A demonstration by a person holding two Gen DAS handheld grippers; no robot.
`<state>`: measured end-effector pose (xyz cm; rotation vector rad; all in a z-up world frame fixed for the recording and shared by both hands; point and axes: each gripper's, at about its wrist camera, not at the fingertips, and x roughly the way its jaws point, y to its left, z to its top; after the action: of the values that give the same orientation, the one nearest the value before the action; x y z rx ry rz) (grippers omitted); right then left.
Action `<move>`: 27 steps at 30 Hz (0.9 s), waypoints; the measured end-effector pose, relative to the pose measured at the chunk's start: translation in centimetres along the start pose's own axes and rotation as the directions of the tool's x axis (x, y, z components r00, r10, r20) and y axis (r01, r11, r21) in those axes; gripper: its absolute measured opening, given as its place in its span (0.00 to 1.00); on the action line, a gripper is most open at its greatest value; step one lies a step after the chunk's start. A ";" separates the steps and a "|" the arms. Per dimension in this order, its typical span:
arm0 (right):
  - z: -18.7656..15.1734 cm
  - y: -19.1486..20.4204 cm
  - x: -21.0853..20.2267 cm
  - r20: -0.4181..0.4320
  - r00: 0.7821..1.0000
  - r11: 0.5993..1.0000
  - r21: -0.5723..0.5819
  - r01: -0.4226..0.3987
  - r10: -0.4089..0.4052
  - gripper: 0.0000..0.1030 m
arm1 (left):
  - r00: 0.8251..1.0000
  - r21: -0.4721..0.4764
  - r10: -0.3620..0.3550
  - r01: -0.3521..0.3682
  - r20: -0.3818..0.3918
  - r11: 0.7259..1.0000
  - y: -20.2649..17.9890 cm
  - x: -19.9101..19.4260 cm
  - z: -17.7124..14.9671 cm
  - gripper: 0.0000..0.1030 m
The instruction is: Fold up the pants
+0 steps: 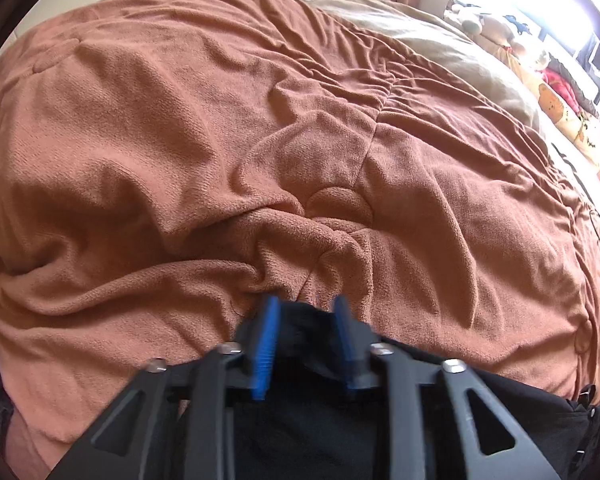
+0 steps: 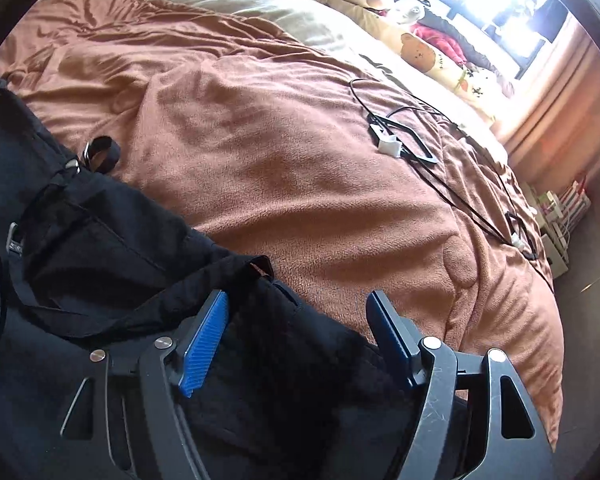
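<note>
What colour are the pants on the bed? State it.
Black pants, lying on a rust-brown blanket; seen best in the right wrist view.

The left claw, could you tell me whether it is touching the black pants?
Touching. In the left wrist view, black pants fabric sits bunched between the blue pads of the left claw.

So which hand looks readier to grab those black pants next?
Probably the left gripper: black pants fabric already bunches between its narrowed pads. The right gripper hangs wide open above the cloth, pinching nothing.
</note>
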<state>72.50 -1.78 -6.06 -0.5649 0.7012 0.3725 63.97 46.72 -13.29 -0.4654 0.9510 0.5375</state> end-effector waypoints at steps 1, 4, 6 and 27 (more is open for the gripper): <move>-0.1 -0.5 -0.4 -0.005 1.000 1.000 0.026 -0.009 0.010 0.70 | 1.000 -0.007 0.014 -0.014 0.010 1.000 0.3 -0.5 0.1 0.84; -0.6 -2.1 -1.9 -0.011 0.999 0.993 0.110 -0.039 0.040 0.70 | 0.998 -0.017 -0.012 0.013 0.065 1.000 1.3 -3.0 0.2 0.87; -1.0 -3.0 -3.5 0.004 0.999 0.987 0.154 -0.054 0.054 0.70 | 0.998 -0.029 -0.034 0.035 0.058 0.999 2.1 -4.3 0.0 0.87; -12.2 -4.6 -17.4 0.085 0.976 0.899 0.379 -0.219 0.202 0.70 | 0.990 -0.064 -0.136 0.138 0.036 0.988 9.6 -12.9 -10.1 0.55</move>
<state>56.43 -15.07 0.00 -0.1034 0.7719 0.4330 45.61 45.35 -8.70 -0.5764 0.8664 0.4515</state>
